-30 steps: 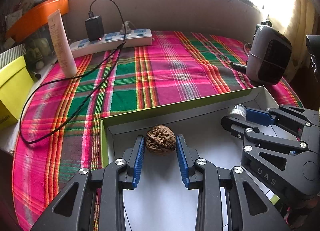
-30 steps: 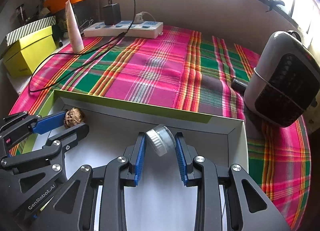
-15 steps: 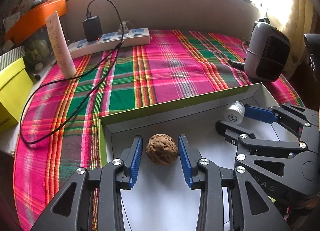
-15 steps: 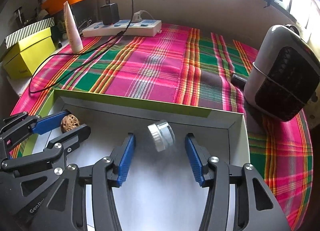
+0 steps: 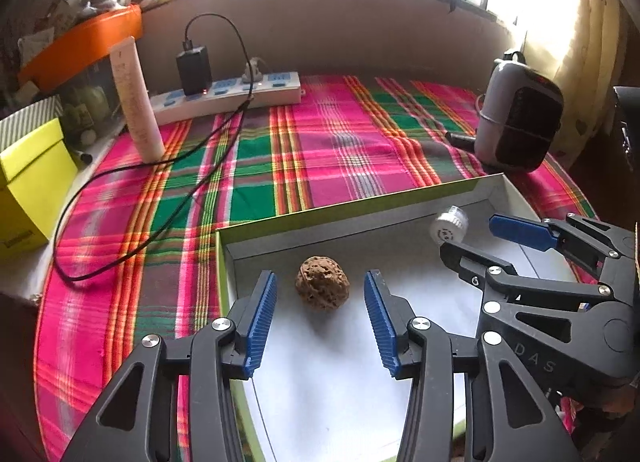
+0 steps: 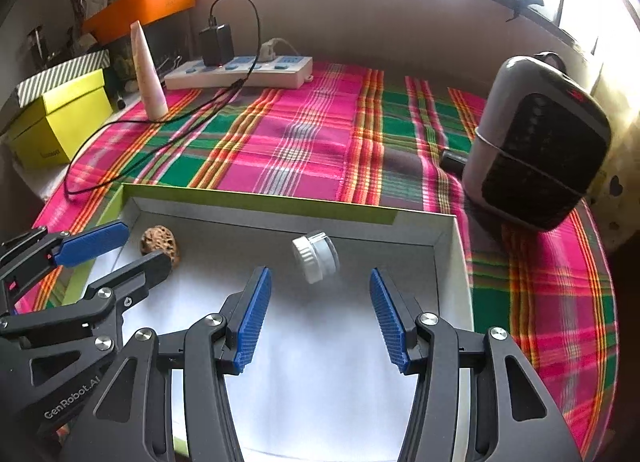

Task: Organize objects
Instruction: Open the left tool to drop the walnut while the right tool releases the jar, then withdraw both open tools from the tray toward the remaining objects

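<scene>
A brown walnut (image 5: 322,288) lies on the white floor of a shallow green-rimmed box (image 5: 344,211), near its far left corner. My left gripper (image 5: 320,286) straddles it with jaws opening, the blue pads clear of the shell on both sides. A small white-capped jar (image 6: 316,256) lies on its side further right in the same box (image 6: 256,197). My right gripper (image 6: 320,286) stands open just behind it, pads well apart. Each gripper shows in the other's view: the right gripper (image 5: 472,236) and the left gripper (image 6: 140,242), beside the walnut (image 6: 159,243) and the jar (image 5: 449,223).
The box sits on a pink and green plaid cloth (image 5: 320,141). A white power strip (image 5: 228,95) with a black charger and trailing cable lies at the back, a cream tube (image 5: 136,101) stands left, a yellow box (image 5: 28,185) far left, a grey heater (image 6: 536,141) right.
Both grippers have opened. The walnut and the jar, each held between pads a second ago, now lie free on the box floor. The hands stayed nearly in place.
</scene>
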Available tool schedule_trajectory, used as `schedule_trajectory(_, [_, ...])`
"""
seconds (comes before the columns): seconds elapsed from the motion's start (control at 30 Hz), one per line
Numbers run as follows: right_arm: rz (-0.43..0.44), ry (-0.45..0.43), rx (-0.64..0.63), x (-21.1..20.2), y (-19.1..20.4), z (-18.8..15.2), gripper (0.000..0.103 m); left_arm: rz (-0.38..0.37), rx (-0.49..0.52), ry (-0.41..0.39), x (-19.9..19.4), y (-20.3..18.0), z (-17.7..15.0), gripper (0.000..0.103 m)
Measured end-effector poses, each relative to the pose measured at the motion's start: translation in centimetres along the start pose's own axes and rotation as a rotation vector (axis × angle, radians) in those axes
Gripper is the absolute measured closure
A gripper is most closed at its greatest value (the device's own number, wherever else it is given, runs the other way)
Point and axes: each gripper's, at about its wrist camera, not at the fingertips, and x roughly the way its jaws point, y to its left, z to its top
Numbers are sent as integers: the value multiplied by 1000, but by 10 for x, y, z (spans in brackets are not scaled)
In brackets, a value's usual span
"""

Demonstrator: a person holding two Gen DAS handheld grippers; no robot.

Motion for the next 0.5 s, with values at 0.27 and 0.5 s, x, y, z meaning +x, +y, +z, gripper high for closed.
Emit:
schedule_trajectory(0.27, [-2,-23,24,-17,3,-10,50,-10,-13,-13,-16,2,-12,58])
schedule_trajectory(0.5, [0,-48,35,-34,7,-21,50,-8,-14,-39,-32,-1,-24,58])
